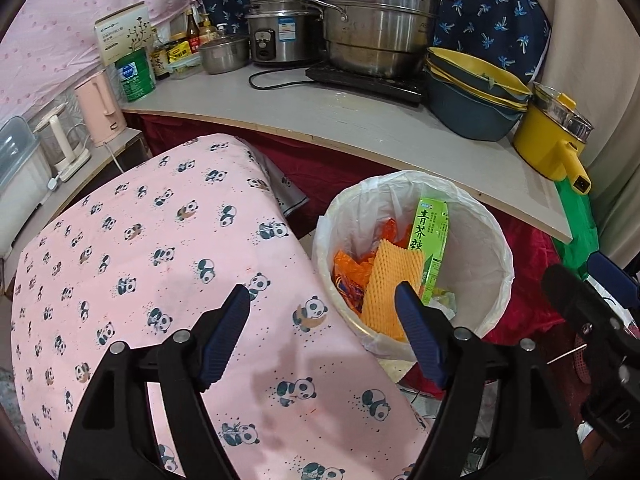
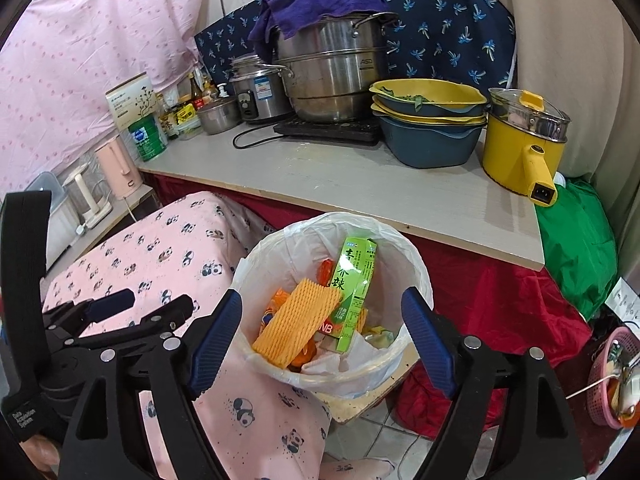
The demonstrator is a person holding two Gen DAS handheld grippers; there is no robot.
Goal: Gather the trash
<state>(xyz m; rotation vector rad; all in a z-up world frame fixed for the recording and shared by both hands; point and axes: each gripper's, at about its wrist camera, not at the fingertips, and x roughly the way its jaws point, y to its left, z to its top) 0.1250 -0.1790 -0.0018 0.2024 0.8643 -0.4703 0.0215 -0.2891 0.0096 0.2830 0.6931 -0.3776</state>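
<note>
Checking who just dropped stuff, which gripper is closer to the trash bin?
Right. The right gripper, open, frames the trash bin; the left gripper, also open, sits off to its side over the panda cloth.

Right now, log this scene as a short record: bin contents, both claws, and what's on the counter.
bin: white liner, standing beside panda cloth
in bin: green carton, orange foam net, orange wrappers
left claw: open, empty, over the cloth edge
right claw: open, empty, over the bin
counter: steel pots, stacked bowls, yellow pot
</note>
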